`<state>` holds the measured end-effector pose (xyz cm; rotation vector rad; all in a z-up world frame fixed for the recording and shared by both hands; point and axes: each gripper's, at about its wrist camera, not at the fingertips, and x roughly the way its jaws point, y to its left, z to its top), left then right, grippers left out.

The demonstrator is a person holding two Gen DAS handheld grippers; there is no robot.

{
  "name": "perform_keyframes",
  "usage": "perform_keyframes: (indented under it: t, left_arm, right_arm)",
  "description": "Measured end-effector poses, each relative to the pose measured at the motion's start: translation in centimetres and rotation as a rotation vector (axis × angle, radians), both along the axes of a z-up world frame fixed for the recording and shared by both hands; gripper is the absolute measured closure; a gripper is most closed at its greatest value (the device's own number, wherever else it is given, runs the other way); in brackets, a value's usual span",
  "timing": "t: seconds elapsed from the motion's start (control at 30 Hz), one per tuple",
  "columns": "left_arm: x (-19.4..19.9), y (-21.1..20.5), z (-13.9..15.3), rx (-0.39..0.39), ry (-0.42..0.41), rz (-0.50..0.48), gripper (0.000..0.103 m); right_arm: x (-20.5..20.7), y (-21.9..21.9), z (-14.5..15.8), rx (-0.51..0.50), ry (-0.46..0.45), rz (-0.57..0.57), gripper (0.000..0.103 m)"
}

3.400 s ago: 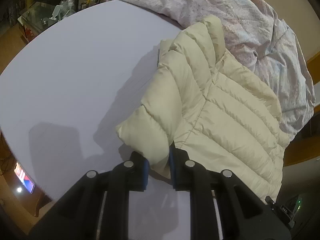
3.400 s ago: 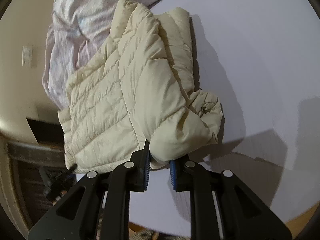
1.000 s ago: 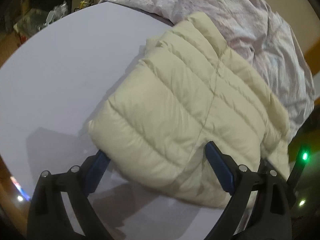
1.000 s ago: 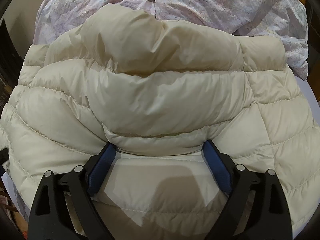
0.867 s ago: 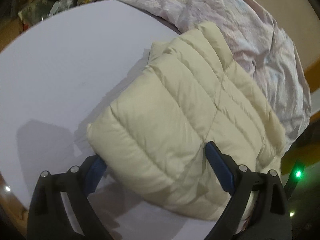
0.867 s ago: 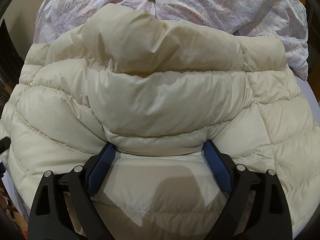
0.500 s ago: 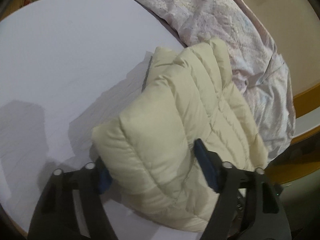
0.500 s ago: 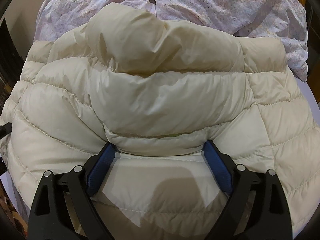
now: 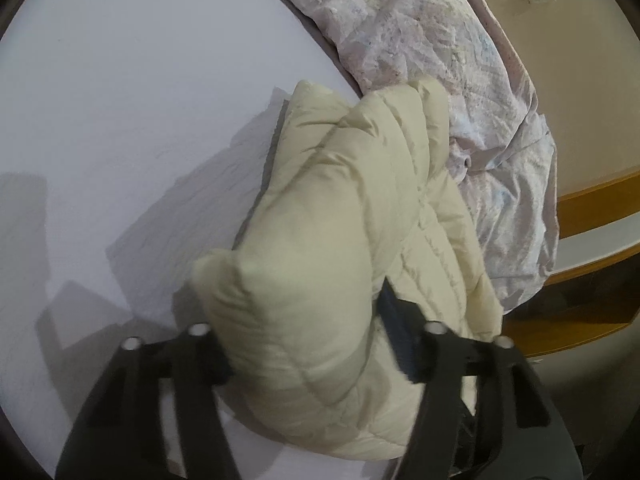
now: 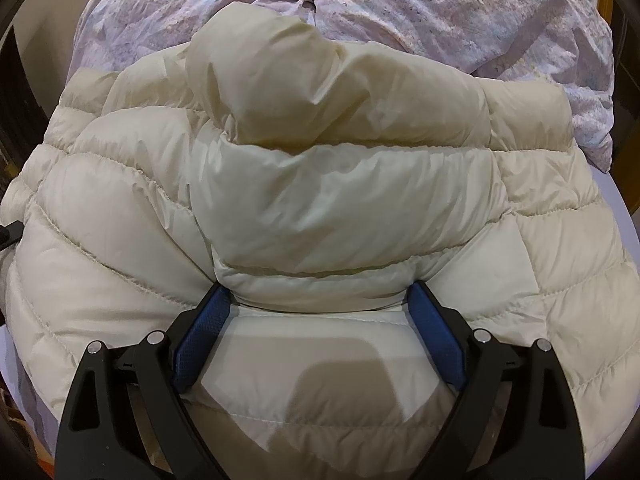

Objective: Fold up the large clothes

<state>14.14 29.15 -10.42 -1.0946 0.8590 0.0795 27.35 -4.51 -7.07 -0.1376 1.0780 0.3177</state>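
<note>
On the white table [image 9: 120, 120], beside a lilac sheet [image 9: 460, 60], both grippers [image 9: 304, 332] [image 10: 316, 300] straddle the folded jacket [image 10: 320, 200], jaws wide, gripping nothing. Probably pressing flat; next, lift clear.

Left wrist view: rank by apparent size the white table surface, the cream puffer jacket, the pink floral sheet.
1. White table surface: largest area in frame.
2. Cream puffer jacket and pink floral sheet: too close to call. The jacket sits near the lens between the left gripper fingers, which inflates it; the sheet lies farther back.

No legible text or labels anywhere.
</note>
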Motion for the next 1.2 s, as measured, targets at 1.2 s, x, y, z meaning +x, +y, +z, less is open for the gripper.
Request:
perform_keyframes:
  t: [1.2]
  left_arm:
    - [2.2, -19.1, 13.7, 0.191, -0.293, -0.449, 0.084]
  right_arm:
    - [-0.2, -0.6, 0.5, -0.011, -0.023, 0.005, 0.011]
